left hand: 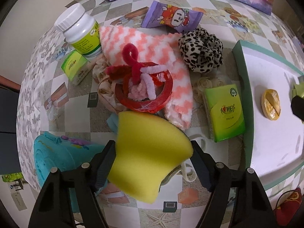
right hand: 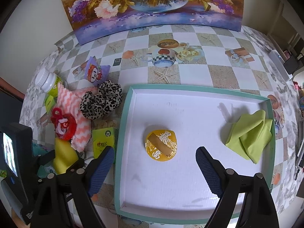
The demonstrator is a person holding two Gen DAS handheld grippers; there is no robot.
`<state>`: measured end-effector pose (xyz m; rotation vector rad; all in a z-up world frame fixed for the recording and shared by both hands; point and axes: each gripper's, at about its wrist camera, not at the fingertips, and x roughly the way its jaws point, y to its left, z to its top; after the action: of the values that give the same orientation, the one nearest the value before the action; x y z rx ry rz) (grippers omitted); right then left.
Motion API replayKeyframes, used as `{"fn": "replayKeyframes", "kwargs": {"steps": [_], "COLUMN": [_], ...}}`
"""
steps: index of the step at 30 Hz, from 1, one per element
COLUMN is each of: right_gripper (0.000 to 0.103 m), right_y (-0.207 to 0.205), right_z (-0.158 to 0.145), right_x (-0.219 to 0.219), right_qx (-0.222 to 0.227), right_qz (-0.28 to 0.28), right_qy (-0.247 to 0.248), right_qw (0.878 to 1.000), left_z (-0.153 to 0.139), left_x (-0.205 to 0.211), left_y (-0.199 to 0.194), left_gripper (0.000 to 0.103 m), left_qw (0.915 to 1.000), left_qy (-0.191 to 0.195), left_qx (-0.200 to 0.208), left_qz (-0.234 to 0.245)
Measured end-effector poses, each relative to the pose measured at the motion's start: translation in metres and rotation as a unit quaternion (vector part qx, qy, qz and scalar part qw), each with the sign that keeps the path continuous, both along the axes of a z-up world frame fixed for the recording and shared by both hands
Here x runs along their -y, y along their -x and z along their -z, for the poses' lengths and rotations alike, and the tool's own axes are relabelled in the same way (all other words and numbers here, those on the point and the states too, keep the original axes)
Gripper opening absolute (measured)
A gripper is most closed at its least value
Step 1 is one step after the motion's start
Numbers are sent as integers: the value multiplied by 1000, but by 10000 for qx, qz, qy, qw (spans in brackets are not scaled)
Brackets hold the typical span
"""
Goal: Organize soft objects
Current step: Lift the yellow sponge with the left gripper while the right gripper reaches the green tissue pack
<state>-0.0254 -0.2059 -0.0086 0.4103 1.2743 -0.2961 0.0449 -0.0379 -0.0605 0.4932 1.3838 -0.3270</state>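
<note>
A yellow sponge (left hand: 150, 152) sits between my left gripper's (left hand: 153, 146) fingers, which pinch it in at its sides; the gripper is shut on it, pointing down at the table. The right wrist view shows the same sponge (right hand: 63, 155) at the left. My right gripper (right hand: 155, 150) stands open over the white tray (right hand: 121, 133), holding nothing. In the tray lie a gold pouch (right hand: 161, 144) and a folded green cloth (right hand: 250, 134). A pink-and-white towel (left hand: 152, 43) and a leopard scrunchie (left hand: 201, 51) lie beyond the sponge.
On the towel lies a red tape ring (left hand: 144, 102) with pipe cleaners (left hand: 133, 57). Around it are a white bottle (left hand: 79, 30), a purple snack packet (left hand: 171, 17), a green tissue pack (left hand: 226, 112) and a teal item (left hand: 53, 161). A flower painting (right hand: 152, 5) leans at the back.
</note>
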Motion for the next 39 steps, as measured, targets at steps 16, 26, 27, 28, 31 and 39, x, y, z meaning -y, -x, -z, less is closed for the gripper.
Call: {"fn": "replayKeyframes", "kwargs": {"steps": [16, 26, 27, 28, 31, 39], "right_gripper": [89, 89, 89, 89, 89, 78], "right_y": [-19, -25, -25, -26, -28, -39], "right_z": [9, 10, 10, 9, 9, 23], "right_x": [-29, -40, -42, -43, -50, -69], "right_qx": [209, 260, 282, 314, 394, 377], "right_qz": [-424, -521, -535, -554, -651, -953], "right_qy": [-80, -97, -111, -124, -198, -471], "right_qw": [9989, 9983, 9981, 9979, 9969, 9936], "left_z": [-54, -69, -73, -77, -87, -97], "left_x": [-31, -45, -48, -51, -58, -78], "left_y": [-20, -28, -28, -29, -30, -35], "left_gripper": [75, 73, 73, 73, 72, 72], "left_qw": [9937, 9830, 9808, 9789, 9754, 9669], "left_qy": [905, 1511, 1616, 1695, 1776, 1890], "left_qx": [328, 335, 353, 392, 539, 717], "left_qz": [-581, -991, -1035, -1073, -1189, -1558]}}
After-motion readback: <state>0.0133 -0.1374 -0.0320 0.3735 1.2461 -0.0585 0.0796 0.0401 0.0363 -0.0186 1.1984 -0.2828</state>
